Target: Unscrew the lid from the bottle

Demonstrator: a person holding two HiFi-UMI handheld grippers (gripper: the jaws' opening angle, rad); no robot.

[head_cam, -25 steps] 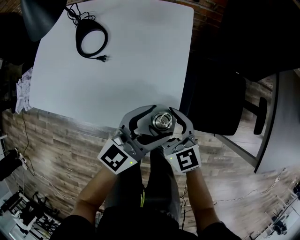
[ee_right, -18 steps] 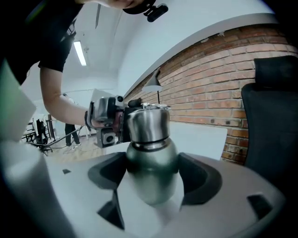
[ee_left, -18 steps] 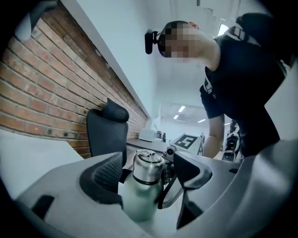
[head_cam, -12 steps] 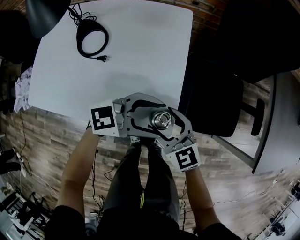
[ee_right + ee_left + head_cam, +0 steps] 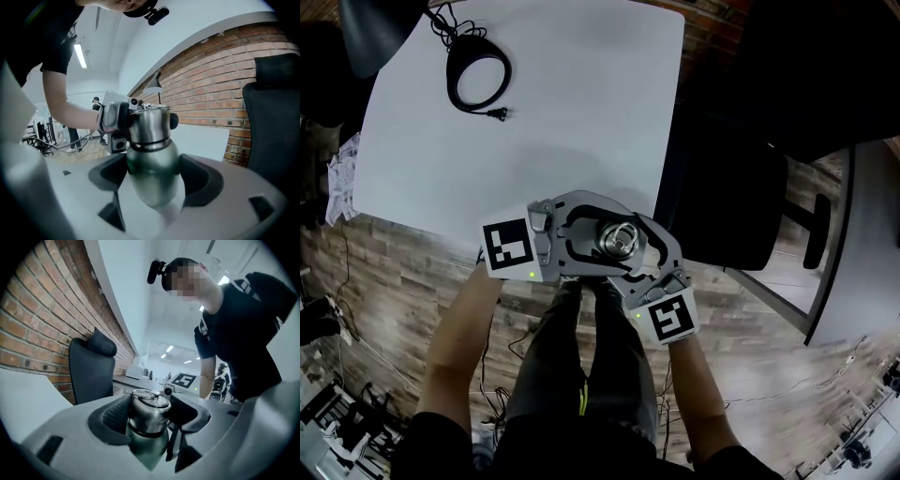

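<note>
Left forearm (image 5: pixel 461 323) angles inward; the left gripper (image 5: pixel 149 405) lies level and crosswise. Its jaws, which have just been closing, clasp the lid (image 5: pixel 617 239). The right gripper (image 5: pixel 153 168) points away from the person, tipped slightly down, its jaws clamped on the bottle (image 5: pixel 152 185). The bottle is upright in mid-air, just short of the white bench (image 5: pixel 562 112): dull metal body, polished ring-topped lid.

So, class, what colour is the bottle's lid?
The lid is shiny silver metal, like the bottle; clearest in the left gripper view.
</note>
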